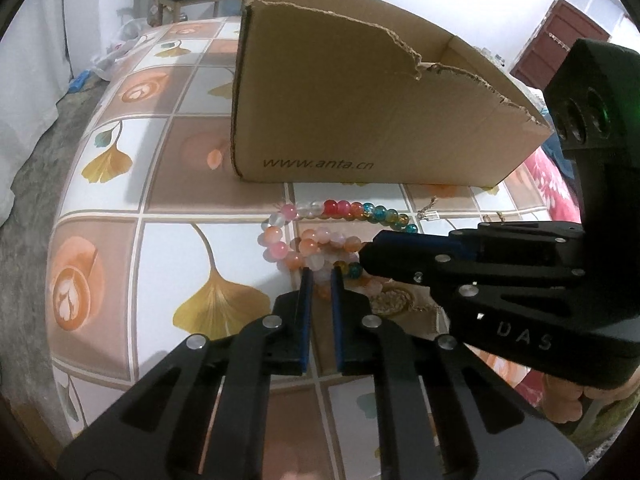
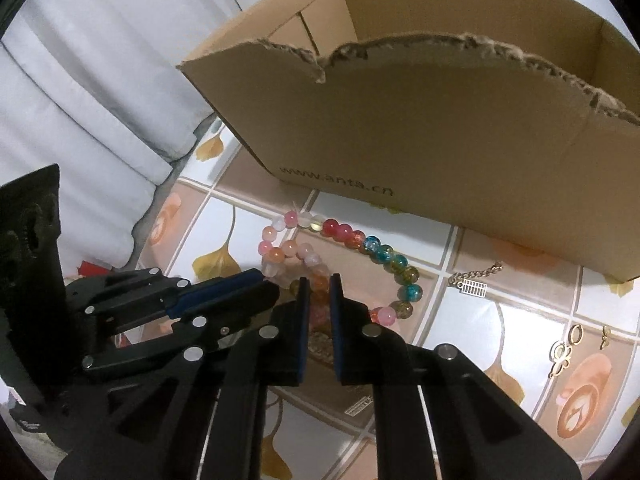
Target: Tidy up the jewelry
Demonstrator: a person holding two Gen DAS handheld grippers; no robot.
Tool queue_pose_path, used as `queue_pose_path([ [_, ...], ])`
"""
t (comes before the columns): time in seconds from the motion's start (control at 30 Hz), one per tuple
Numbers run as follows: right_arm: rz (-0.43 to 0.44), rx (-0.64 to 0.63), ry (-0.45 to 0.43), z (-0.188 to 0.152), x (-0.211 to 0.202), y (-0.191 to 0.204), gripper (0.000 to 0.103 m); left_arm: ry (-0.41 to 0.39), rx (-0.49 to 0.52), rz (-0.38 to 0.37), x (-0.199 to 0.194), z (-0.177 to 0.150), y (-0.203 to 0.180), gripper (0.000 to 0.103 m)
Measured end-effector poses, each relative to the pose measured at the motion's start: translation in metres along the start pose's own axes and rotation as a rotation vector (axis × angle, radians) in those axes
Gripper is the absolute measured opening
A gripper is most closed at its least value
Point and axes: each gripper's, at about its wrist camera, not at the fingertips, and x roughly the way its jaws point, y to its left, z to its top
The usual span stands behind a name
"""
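Observation:
A long string of pink, orange, red, blue and green beads [image 1: 340, 210] [image 2: 372, 246] lies coiled on the table in front of an open cardboard box [image 1: 360, 120] [image 2: 440, 128]. My left gripper [image 1: 320, 276] and right gripper [image 2: 316, 282] both close narrowly around beads of the coil's near part, from opposite sides. The right gripper enters the left wrist view from the right [image 1: 460, 264]; the left gripper shows at the left of the right wrist view [image 2: 192, 300]. A gold chain with a charm [image 2: 474, 282] and gold earrings [image 2: 564, 350] lie to the right.
The table [image 1: 160, 184] has a tiled cloth with ginkgo leaves and coffee cups. A small woven piece with cardboard [image 1: 394, 300] lies under the beads. White fabric [image 2: 80, 100] is beyond the table's left edge.

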Motion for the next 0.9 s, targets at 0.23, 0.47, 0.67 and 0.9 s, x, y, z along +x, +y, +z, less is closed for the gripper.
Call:
queue_pose_path([
  [0.23, 0.011, 0.007, -0.035, -0.002, -0.019, -0.002, 0.01, -0.031, 0.014, -0.009, -0.015, 0.0, -0.004, 0.008],
  [0.47, 0.028, 0.018, -0.078, -0.002, -0.043, 0.005, 0.01, -0.064, 0.039, -0.018, -0.033, 0.002, -0.012, 0.008],
  [0.67, 0.022, 0.022, -0.117, -0.004, -0.064, 0.012, 0.01, -0.117, 0.078, -0.043, -0.054, 0.006, -0.021, 0.008],
  [0.9, 0.04, 0.022, -0.189, -0.004, -0.09, 0.018, 0.01, -0.131, 0.157, -0.041, -0.071, 0.015, -0.039, 0.008],
])
